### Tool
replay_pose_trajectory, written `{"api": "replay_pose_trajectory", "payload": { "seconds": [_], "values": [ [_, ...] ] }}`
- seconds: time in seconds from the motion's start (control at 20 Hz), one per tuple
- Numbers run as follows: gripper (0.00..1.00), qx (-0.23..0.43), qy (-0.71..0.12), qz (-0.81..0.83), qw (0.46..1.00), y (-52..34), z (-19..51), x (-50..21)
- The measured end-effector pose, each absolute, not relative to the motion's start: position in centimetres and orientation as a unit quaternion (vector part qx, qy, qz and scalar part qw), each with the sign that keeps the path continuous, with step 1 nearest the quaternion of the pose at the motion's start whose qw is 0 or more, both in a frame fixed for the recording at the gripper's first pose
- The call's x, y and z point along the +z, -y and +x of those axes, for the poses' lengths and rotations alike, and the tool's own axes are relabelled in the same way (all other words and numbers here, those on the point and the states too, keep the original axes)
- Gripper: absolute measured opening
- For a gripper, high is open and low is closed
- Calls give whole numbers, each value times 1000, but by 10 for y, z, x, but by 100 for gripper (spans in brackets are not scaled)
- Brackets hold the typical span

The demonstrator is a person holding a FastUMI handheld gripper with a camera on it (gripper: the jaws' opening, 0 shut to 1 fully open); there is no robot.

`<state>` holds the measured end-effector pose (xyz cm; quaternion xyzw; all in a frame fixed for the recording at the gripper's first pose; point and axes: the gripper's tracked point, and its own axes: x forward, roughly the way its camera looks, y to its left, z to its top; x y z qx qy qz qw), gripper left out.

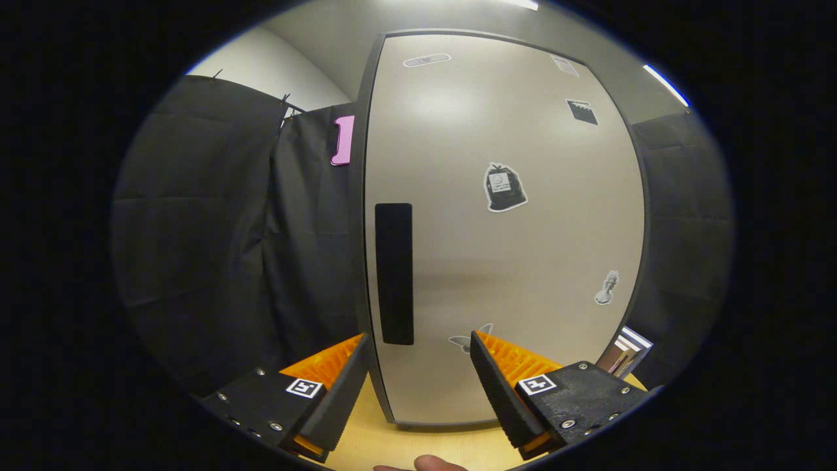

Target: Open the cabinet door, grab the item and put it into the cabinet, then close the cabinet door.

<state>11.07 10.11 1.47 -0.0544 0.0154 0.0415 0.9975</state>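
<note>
Directly ahead of the hand-held gripper (418, 356), a tall light-grey cabinet door with a dark frame (510, 261) is standing closed on a pale wooden tabletop (418, 445). The two black ribbed fingers (343, 392) with orange backing are standing spread wide apart, with nothing between them but air and the lower edge of the door. Each finger base is carrying a small square black-and-white marker tag (305, 387).

A long black vertical recessed handle (394, 273) is sitting near the door's left edge, just beyond and slightly above the left fingertip. The fingers are not touching the handle or the door.

Several printed stickers are showing on the door face: a black-bag sticker (504, 188) near the middle, a small black square sticker (581, 112) higher up, a pale oval sticker (426, 60) near the top, a small grey figure sticker (607, 288) toward the right edge, and a winged sticker (467, 338) partly hidden behind the right fingertip.

A pink flat piece (342, 140) is hanging against the black cloth wall (216, 229), just beside the cabinet's upper left edge. A fingertip of the person (435, 464) is showing at the near edge of the tabletop. The item to be stored cannot be identified. A striped object (626, 353) is sitting at the cabinet's lower right corner, too little of it showing to identify.
</note>
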Motion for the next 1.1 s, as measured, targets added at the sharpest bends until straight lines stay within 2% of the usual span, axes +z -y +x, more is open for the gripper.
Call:
{"api": "replay_pose_trajectory", "payload": {
  "seconds": [0.15, 0.45, 0.7, 1.1],
  "values": [
    [91, 50, 11, -80, 995, -112, 123, 28],
    [74, 49, -9, -68, 996, -123, 142, 19],
    [36, 27, -21, -70, 997, -118, 147, 14],
    [33, 43, -24, -50, 998, -118, 141, 14]
  ]
}}
